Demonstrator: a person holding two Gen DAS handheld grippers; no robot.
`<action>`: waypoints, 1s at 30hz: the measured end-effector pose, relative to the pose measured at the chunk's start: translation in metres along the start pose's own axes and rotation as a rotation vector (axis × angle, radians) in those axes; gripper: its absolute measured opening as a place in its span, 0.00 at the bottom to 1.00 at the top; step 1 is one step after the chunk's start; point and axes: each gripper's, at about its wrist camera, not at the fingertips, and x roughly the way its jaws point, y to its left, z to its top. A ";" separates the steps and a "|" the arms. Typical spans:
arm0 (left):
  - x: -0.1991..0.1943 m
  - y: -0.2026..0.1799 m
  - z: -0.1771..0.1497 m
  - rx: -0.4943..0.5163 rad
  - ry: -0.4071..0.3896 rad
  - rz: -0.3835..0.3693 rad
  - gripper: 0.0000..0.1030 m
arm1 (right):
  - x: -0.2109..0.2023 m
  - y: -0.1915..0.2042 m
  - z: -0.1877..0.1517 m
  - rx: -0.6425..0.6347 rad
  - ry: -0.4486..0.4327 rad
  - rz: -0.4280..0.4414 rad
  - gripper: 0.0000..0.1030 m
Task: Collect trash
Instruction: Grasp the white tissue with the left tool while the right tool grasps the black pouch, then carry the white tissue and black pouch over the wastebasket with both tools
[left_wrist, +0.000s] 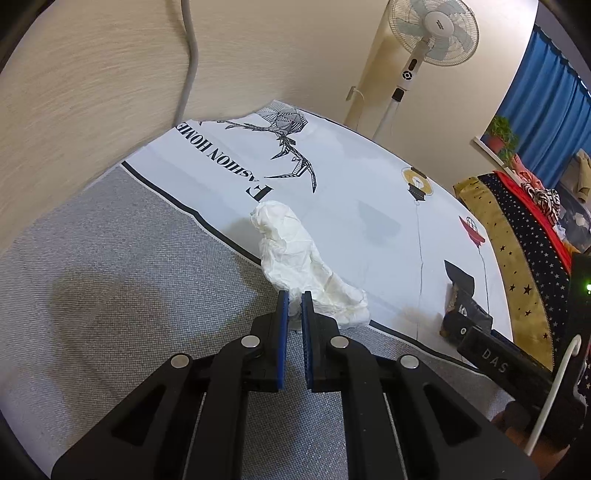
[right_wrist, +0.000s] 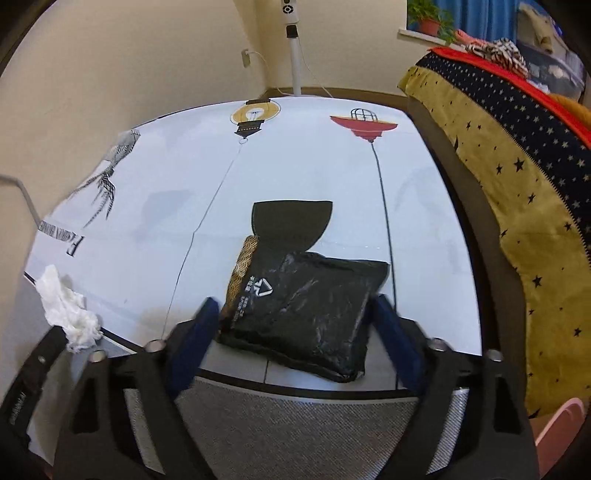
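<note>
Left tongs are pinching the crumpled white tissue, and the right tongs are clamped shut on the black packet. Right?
Not quite. The right tongs stand open around the black packet, as the right wrist view shows. The left tongs do pinch the crumpled white tissue.

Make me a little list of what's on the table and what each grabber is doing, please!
surface: table with a printed white cloth
trash 1: crumpled white tissue
trash 2: black packet
left gripper: shut on the tissue's near end
right gripper: open, jaws either side of the packet, not pressing
background: standing fan, starry cloth
</note>
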 end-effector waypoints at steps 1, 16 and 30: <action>-0.001 0.000 0.000 -0.001 0.000 -0.001 0.07 | -0.003 -0.002 -0.002 0.002 -0.011 0.004 0.61; -0.025 -0.008 -0.010 0.044 -0.007 -0.031 0.06 | -0.063 -0.026 -0.024 0.035 -0.150 0.114 0.04; -0.103 -0.021 -0.037 0.176 -0.056 -0.092 0.06 | -0.163 -0.050 -0.074 0.047 -0.224 0.106 0.04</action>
